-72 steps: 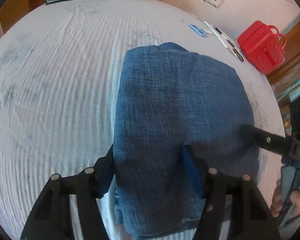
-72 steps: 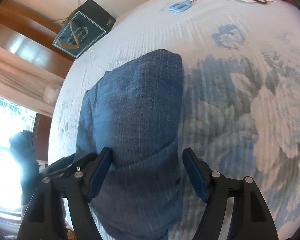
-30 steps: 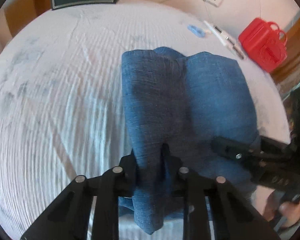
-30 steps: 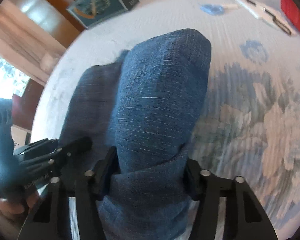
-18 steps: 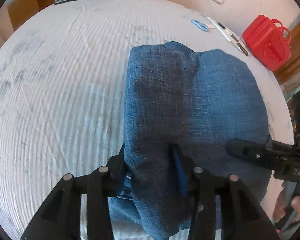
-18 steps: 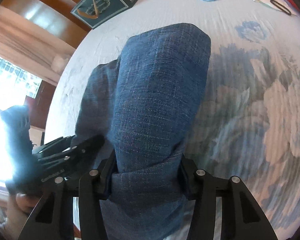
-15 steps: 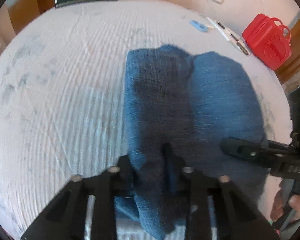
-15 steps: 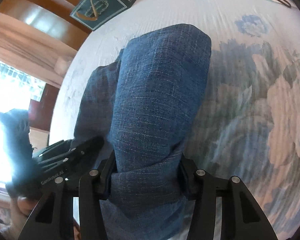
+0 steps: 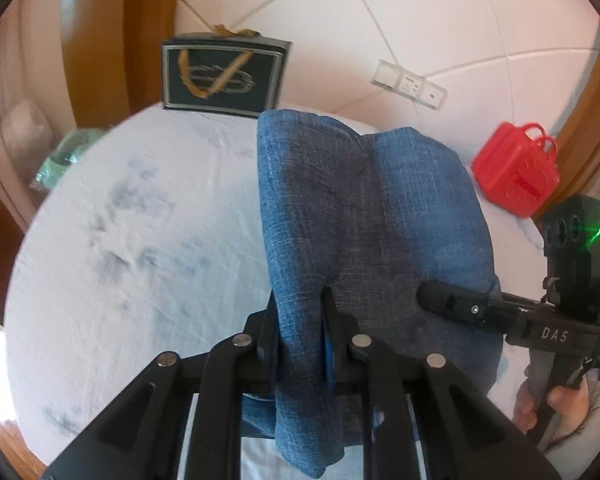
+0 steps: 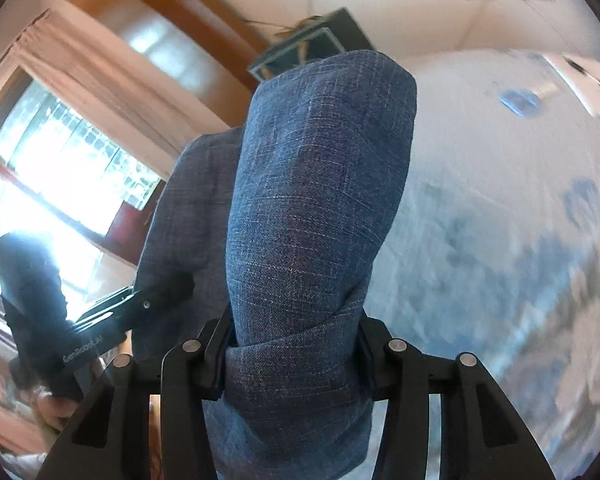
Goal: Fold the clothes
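Note:
A folded blue denim garment (image 9: 364, 216) is held up off the bed by both grippers. My left gripper (image 9: 300, 320) is shut on its near left edge. My right gripper (image 10: 292, 336) is shut on a thick bunched part of the same garment (image 10: 316, 200), which fills the middle of the right wrist view. The right gripper also shows from the side in the left wrist view (image 9: 452, 304), pinching the garment's right edge. The left gripper shows at the left of the right wrist view (image 10: 140, 304).
The bed has a white sheet (image 9: 140, 240) with a blue flower print (image 10: 540, 240). A dark framed box (image 9: 224, 76) leans at the headboard. A red case (image 9: 516, 176), blue scissors (image 10: 518, 100) and wall sockets (image 9: 410, 84) lie beyond.
Both grippers closed on the garment's near edge and lifted it off the bed. Both cameras now tilt upward, showing headboard and window.

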The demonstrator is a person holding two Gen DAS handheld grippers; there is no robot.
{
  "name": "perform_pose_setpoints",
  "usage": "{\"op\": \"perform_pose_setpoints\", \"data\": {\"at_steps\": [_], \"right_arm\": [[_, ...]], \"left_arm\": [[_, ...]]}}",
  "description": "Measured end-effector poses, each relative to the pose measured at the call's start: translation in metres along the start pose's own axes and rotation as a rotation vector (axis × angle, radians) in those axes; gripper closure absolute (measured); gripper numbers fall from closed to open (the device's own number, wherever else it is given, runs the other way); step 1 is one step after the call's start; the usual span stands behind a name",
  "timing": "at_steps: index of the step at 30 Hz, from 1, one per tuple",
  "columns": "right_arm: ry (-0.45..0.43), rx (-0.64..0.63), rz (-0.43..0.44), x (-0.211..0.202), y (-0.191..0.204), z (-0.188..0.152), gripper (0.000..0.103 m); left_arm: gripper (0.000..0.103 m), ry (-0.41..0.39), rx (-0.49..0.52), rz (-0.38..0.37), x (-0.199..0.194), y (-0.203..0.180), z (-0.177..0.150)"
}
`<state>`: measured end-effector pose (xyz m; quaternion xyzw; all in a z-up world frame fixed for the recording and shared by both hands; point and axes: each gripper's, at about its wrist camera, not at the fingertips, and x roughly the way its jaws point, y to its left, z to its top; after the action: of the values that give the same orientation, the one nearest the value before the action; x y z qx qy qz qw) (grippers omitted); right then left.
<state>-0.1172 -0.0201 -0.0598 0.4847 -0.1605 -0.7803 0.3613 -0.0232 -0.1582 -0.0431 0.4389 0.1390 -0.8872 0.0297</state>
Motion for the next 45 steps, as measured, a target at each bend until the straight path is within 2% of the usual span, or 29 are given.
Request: {"op": "perform_pose_setpoints", "data": {"at_steps": [4, 9, 13, 17, 19, 24, 28, 29, 30, 31, 33, 34, 35, 36, 41, 43, 45], "right_arm": [[0.008, -0.025, -0.001, 0.045, 0.032, 0.028, 0.056], [0.008, -0.008, 0.002, 0.13, 0.08, 0.072, 0.056], [-0.002, 0.009, -0.008, 0.197, 0.116, 0.11, 0.056], [0.005, 0.04, -0.015, 0.257, 0.139, 0.146, 0.056], [0.01, 0.047, -0.031, 0.283, 0.143, 0.166, 0.056], [0.022, 0.075, -0.084, 0.327, 0.131, 0.194, 0.056], [0.038, 0.089, -0.118, 0.374, 0.119, 0.209, 0.052], [0.045, 0.085, -0.14, 0.385, 0.116, 0.211, 0.045], [0.056, 0.076, -0.179, 0.393, 0.114, 0.212, 0.032], [0.066, 0.067, -0.221, 0.4, 0.112, 0.213, 0.028], [0.074, 0.054, -0.291, 0.404, 0.111, 0.215, 0.012], [0.068, 0.045, -0.307, 0.403, 0.112, 0.215, 0.01], [0.061, 0.026, -0.334, 0.402, 0.116, 0.216, 0.009], [0.061, 0.009, -0.352, 0.4, 0.116, 0.215, 0.008], [0.073, 0.007, -0.358, 0.401, 0.117, 0.211, 0.008], [0.081, 0.006, -0.35, 0.411, 0.124, 0.209, 0.004], [0.088, -0.007, -0.351, 0.414, 0.129, 0.207, 0.001]], "left_arm": [[0.087, -0.002, 0.019, 0.026, 0.004, 0.058, 0.028], [0.087, 0.003, 0.047, 0.042, 0.015, 0.15, 0.077], [0.087, 0.031, 0.055, 0.051, 0.034, 0.226, 0.126], [0.087, 0.06, 0.07, 0.06, 0.057, 0.278, 0.163], [0.087, 0.075, 0.076, 0.055, 0.074, 0.304, 0.182], [0.087, 0.118, 0.073, 0.049, 0.131, 0.354, 0.213], [0.086, 0.149, 0.097, 0.125, 0.18, 0.381, 0.222], [0.083, 0.152, 0.106, 0.165, 0.191, 0.386, 0.223], [0.078, 0.16, 0.108, 0.212, 0.202, 0.394, 0.222], [0.074, 0.171, 0.104, 0.24, 0.212, 0.4, 0.222], [0.053, 0.178, 0.087, 0.255, 0.222, 0.409, 0.22], [0.046, 0.168, 0.085, 0.265, 0.224, 0.412, 0.219], [0.031, 0.159, 0.086, 0.277, 0.226, 0.414, 0.218], [0.023, 0.151, 0.093, 0.287, 0.226, 0.414, 0.219], [0.023, 0.111, 0.074, 0.292, 0.21, 0.413, 0.224], [0.021, 0.1, 0.061, 0.281, 0.199, 0.411, 0.224], [0.011, 0.091, 0.048, 0.264, 0.187, 0.409, 0.222]]}}
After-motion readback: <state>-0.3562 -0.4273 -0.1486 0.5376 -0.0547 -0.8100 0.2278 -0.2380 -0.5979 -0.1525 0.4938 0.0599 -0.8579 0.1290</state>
